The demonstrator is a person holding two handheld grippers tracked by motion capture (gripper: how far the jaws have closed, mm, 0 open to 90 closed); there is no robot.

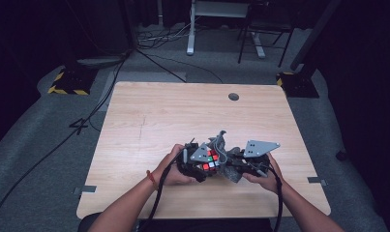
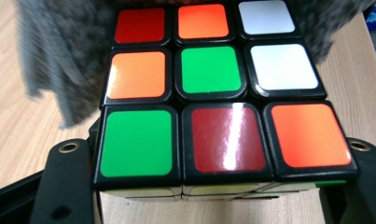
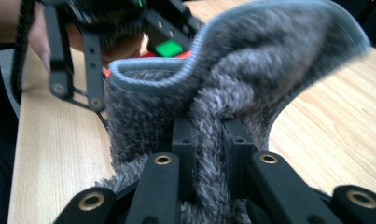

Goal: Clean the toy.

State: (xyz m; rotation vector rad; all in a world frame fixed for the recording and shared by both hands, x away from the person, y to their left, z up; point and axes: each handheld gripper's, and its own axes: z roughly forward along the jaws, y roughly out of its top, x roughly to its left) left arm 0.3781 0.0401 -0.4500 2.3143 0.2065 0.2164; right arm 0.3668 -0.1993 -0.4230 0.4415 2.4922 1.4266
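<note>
Two things are in play here, a scrambled puzzle cube (image 1: 211, 160) and a fuzzy grey cloth (image 1: 220, 145), both sitting at the near middle of the bench (image 1: 149, 116), with the cloth pressed right up against the cube's far/right side.

Left hand-held gripper (image 2: 213, 205) is clamped on the cube: in the left gripper view the black jaws hug its lower left and right edges. Right hand-held gripper (image 3: 208, 135) is pinched tight on a fold of the cloth, pile bunched between the jaws.

Handling-wise, I'd guess the cube is light and rigid, but those glossy stickers look slick, and the layers can twist if you squeeze off-centre. Best bet is gripping flat on two opposite faces, square across the middle layer, like it's held now. The cloth is the opposite: soft, floppy, no shape of its own, grabs easily anywhere. Pinching a thick fold beats a thin hem.

Orientation: a cube has no real long axis. The face with the green centre looks up toward the left gripper's camera, its rows running roughly square to the jaws. The cloth bunches upward from the right gripper, its ribbed hem (image 3: 213, 42) curling over toward the cube; can't tell its full length since most of it is crumpled.
</note>
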